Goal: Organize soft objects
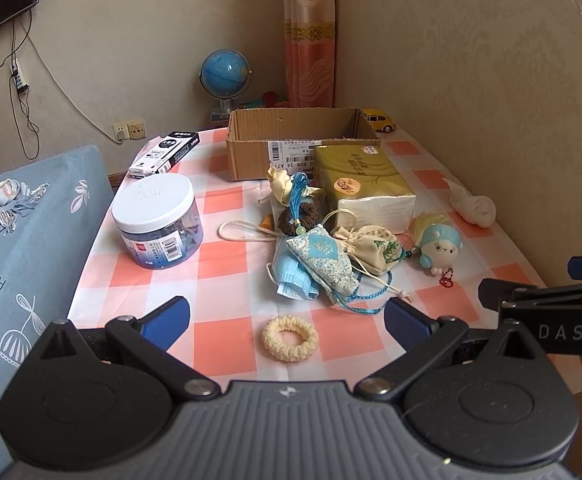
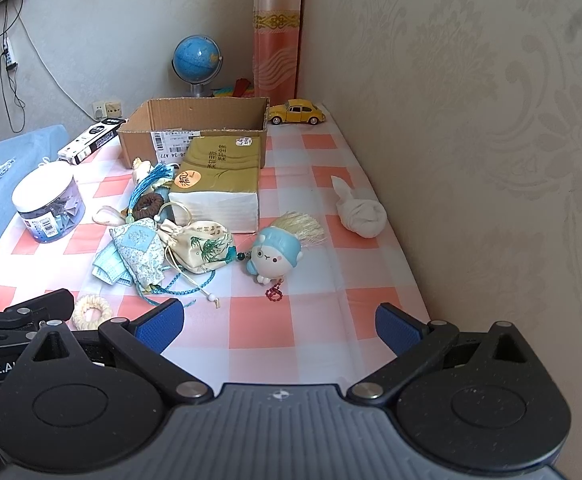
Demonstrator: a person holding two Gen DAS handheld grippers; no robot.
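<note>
Scrunchie is framed between the wide-open, empty left tongs, likely for pickup; right tongs, also spread and empty, are held beside it.

My left gripper hangs spread wide over the checked tablecloth, a cream scrunchie lying between its blue pads, touched by neither. Just beyond sits a heap of pouches and a blue mask. Far off stands an open cardboard box; its contents, I think, are hidden.
</note>
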